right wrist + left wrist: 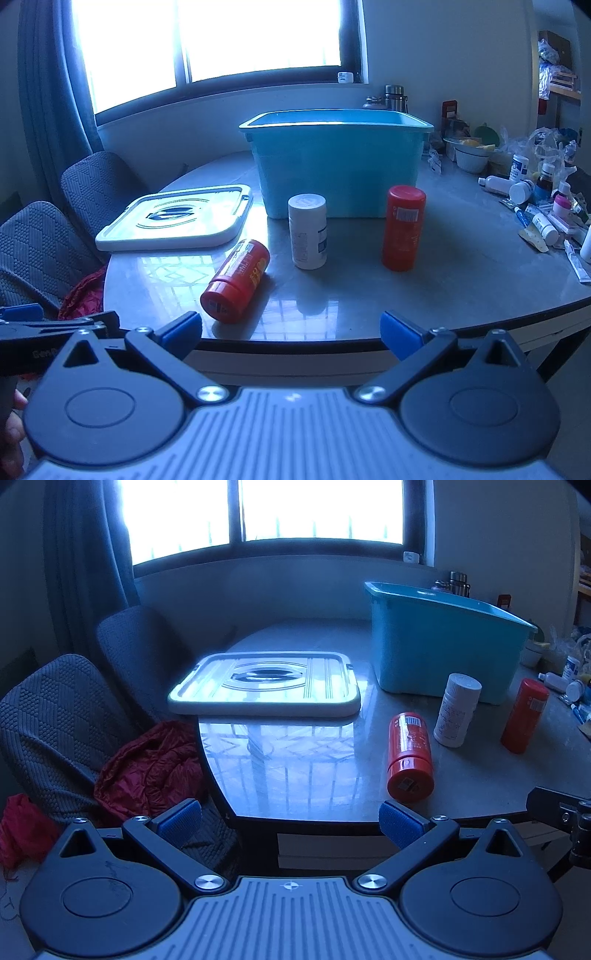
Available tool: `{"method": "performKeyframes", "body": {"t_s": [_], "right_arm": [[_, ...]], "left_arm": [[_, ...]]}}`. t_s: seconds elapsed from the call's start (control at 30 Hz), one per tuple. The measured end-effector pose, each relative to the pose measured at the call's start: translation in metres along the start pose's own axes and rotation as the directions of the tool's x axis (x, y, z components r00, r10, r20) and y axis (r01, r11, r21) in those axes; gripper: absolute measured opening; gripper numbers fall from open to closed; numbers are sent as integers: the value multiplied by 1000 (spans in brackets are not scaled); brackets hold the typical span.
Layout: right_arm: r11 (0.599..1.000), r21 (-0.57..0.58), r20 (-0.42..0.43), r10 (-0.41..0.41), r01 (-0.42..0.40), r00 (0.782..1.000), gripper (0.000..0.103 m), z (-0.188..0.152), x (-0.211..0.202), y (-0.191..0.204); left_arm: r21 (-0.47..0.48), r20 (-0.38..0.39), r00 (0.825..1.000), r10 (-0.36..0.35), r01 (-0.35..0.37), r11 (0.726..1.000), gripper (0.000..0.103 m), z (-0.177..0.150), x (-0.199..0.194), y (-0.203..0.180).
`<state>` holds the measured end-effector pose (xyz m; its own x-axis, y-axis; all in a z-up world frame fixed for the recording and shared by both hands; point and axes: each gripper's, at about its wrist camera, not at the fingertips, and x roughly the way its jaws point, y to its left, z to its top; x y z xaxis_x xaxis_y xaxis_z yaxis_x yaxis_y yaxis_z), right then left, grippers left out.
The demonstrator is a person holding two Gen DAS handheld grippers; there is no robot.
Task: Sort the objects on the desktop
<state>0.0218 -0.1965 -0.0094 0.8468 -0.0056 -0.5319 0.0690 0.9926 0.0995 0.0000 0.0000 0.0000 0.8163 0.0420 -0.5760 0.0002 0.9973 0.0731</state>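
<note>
- Left wrist view: left gripper (290, 824) hangs just off the near edge of the table (303, 775), jaws spread wide, nothing in them.
- The fallen can (409, 756) lies on its side just past the right fingertip; long axis runs roughly toward the camera, wide end with the sticker nearest us.
- Behind it the white bottle (457, 709) and the upright can (524, 715) both stand up, near each other but apart.
- Bin (439, 646) sits at the back right, lid (266, 684) flat on the table to its left.
- Right wrist view: right gripper (290, 334) also sits off the table edge, jaws released and empty.
- Here the fallen can (236, 281) lies diagonal, wide end toward near-left, other end pointing at the white bottle (307, 231).
- Upright can (403, 228) stands right of the bottle, both in front of the bin (336, 166); lid (177, 218) lies off to the left.
</note>
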Motion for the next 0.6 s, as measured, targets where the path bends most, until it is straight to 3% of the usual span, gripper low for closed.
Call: {"method": "performKeyframes", "body": {"t_s": [0.6], "right_arm": [[1000, 9, -5, -3, 3, 1000, 103, -2, -1, -4]], "left_arm": [[4, -3, 1000, -5, 5, 1000, 103, -1, 0, -3]]}}
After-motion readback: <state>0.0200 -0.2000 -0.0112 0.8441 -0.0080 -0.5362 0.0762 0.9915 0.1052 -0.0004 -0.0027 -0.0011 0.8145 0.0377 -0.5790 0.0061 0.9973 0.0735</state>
